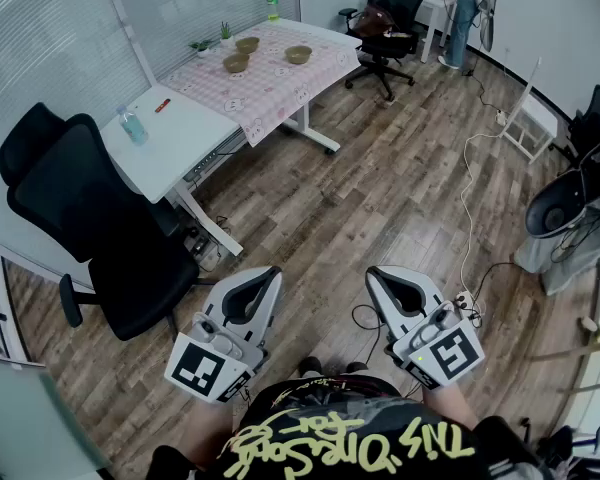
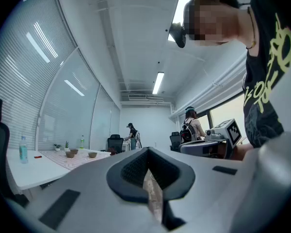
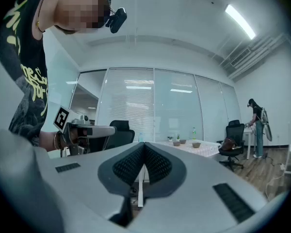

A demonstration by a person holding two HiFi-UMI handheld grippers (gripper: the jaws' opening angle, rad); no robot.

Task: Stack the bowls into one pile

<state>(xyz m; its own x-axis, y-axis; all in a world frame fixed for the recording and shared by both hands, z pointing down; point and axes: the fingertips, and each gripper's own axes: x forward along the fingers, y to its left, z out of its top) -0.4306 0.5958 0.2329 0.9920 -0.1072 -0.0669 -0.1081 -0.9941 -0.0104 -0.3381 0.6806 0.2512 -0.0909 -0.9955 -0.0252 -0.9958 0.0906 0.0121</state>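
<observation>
While both grippers (image 1: 271, 272) (image 1: 374, 272) hang closed, the bowls (image 1: 237, 63) sit far ahead

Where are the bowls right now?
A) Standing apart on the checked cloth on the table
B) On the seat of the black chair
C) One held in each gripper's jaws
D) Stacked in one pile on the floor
A: the head view shows the bowls standing apart, none stacked, on the checked cloth that covers one end of the table.
</observation>
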